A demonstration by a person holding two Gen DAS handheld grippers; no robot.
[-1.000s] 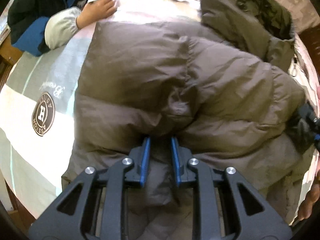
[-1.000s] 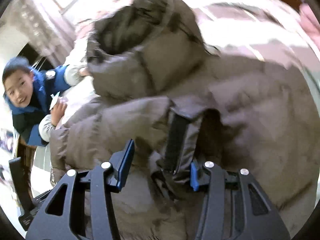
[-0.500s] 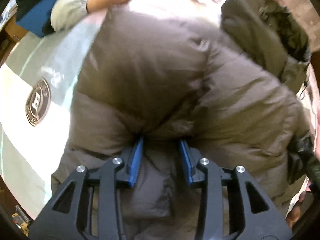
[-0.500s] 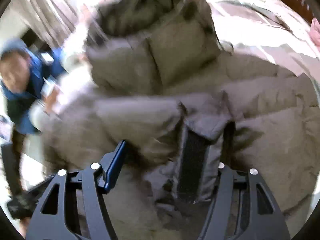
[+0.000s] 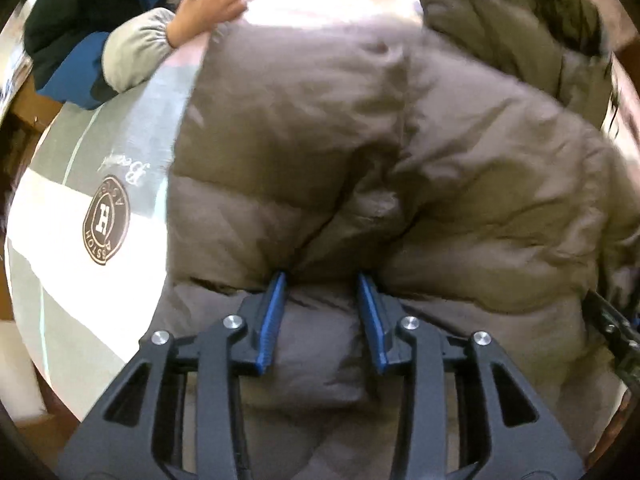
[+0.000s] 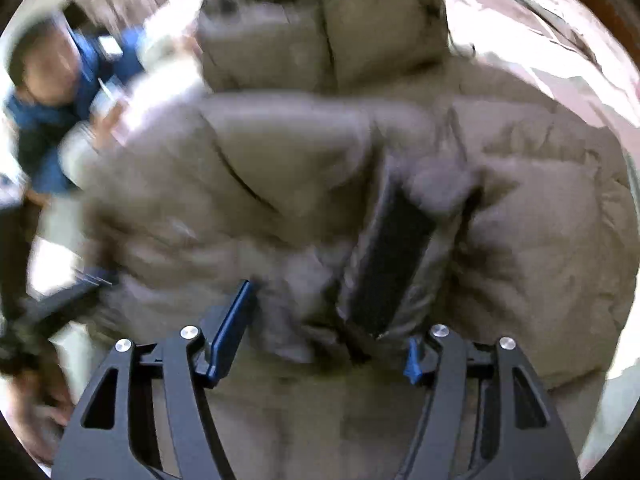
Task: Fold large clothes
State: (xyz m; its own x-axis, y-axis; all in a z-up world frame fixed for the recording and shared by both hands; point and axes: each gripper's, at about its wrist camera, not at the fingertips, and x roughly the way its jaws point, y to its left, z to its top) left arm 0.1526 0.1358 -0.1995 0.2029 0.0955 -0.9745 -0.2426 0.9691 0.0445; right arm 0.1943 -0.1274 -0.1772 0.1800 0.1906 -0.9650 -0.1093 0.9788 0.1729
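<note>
A large brown puffer jacket (image 5: 400,152) lies spread over the table, hood (image 5: 520,12) at the far right. My left gripper (image 5: 322,280) is part open, its blue pads either side of a fold of the jacket's hem. In the right wrist view the same jacket (image 6: 304,168) fills the frame, hood (image 6: 320,28) at the top. My right gripper (image 6: 332,312) is wide open over the jacket, with a dark-lined flap (image 6: 392,264) standing between its fingers. The right pad is mostly hidden by fabric.
The table has a grey and white cloth with a round brown logo (image 5: 106,220) at the left. A child in a blue jacket (image 5: 80,32) leans on the far edge holding a paper; the child also shows in the right wrist view (image 6: 44,92).
My left gripper's jaws have opened wider around the hem fold. My right gripper has stayed wide open and moved further over the jacket; the view is blurred by motion.
</note>
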